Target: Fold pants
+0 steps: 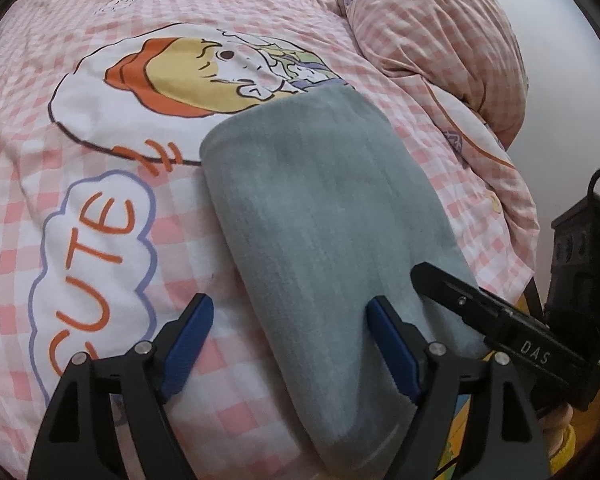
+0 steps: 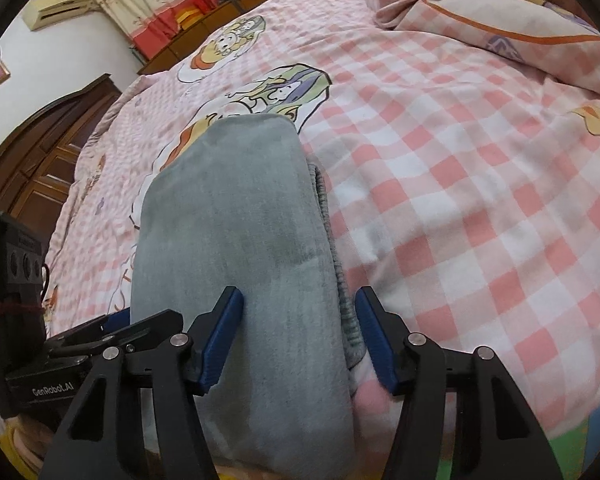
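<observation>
Both tongs, left (image 1: 290,330) and right (image 2: 298,330), gape open over gray pants (image 1: 316,216) folded on the bed (image 1: 100,240); pinch every layer together before the next fold.

Your left gripper (image 1: 290,312) has its fingers spread wide, gripping nothing. Your right gripper (image 2: 298,306) is spread wide too, low and just beside it, both pointing forward the same way.
</observation>
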Available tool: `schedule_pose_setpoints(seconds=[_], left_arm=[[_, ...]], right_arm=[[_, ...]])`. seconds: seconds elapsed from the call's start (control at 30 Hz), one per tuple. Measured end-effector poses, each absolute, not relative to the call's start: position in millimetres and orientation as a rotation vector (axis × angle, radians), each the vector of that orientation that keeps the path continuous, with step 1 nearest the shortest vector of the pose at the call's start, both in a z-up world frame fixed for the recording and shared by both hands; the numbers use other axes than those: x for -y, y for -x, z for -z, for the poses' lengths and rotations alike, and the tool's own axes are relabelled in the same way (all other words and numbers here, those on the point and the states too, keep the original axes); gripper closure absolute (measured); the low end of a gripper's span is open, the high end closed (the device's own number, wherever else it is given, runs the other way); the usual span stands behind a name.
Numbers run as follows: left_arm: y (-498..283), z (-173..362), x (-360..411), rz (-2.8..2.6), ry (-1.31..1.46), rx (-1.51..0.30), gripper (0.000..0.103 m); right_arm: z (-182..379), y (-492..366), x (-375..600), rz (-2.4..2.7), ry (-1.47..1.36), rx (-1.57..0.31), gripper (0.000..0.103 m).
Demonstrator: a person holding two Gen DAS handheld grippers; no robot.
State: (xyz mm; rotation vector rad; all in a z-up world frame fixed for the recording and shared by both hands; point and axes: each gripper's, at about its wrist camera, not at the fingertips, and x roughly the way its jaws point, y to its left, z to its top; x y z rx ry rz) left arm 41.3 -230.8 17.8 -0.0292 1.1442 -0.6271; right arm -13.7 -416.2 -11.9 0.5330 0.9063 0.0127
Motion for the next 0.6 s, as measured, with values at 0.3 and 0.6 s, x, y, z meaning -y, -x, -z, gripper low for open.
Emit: schedule_pose_setpoints(seconds=[0.3, 0.6], left_arm=[[-37.9, -20.9, 232.0, 0.634, 0.050, -1.115, 0.036], [-29.1, -36.4, 235.0, 0.642, 0.059, -1.066, 0.061]], right_arm=[[7.5, 22.9, 409.8, 0.013, -0.545, -0.847, 0.055], [-1.2, 32.7, 415.7, 0.015, -0.622, -0.790, 0.070]])
